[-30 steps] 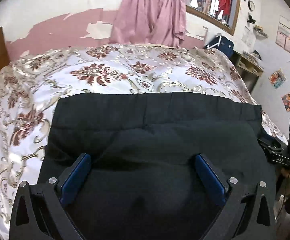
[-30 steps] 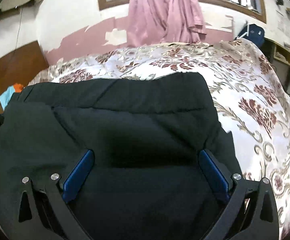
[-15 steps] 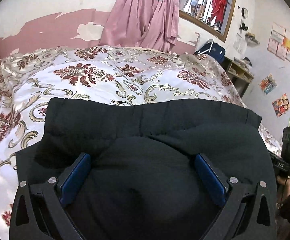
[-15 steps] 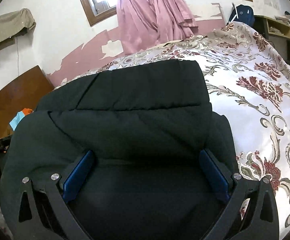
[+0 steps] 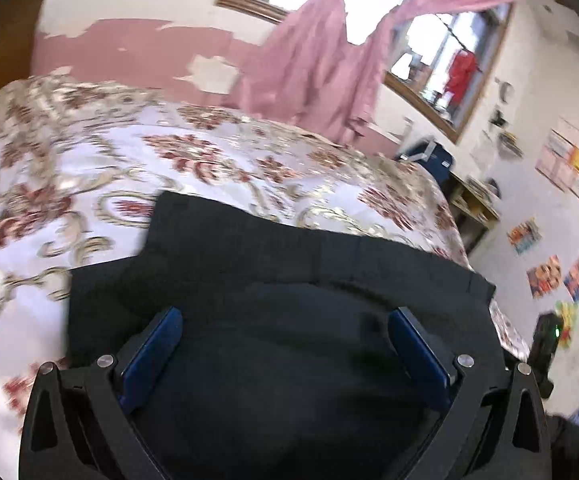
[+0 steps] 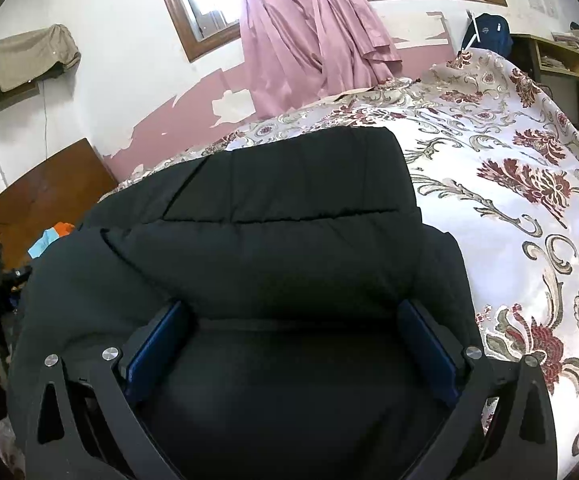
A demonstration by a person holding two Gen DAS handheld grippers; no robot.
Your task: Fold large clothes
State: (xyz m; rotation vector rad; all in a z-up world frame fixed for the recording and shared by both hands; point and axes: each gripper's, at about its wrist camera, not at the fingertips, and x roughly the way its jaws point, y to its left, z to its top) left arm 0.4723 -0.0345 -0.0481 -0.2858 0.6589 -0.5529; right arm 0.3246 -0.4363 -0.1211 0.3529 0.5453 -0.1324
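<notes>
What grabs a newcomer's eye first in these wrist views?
The black padded jacket fills the foreground of both views, bulging between each gripper's wide-apart blue fingers. It lies on a white bedspread with dark red floral print. Behind the bed, pink curtains hang from the window over peeling pink wall paint.

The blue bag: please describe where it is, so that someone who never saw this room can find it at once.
Start from the bed with the floral cover and go to its far corner on the right, past the pink curtains. There the blue bag stands against the wall, next to wooden shelves. It is the only dark blue thing there.
</notes>
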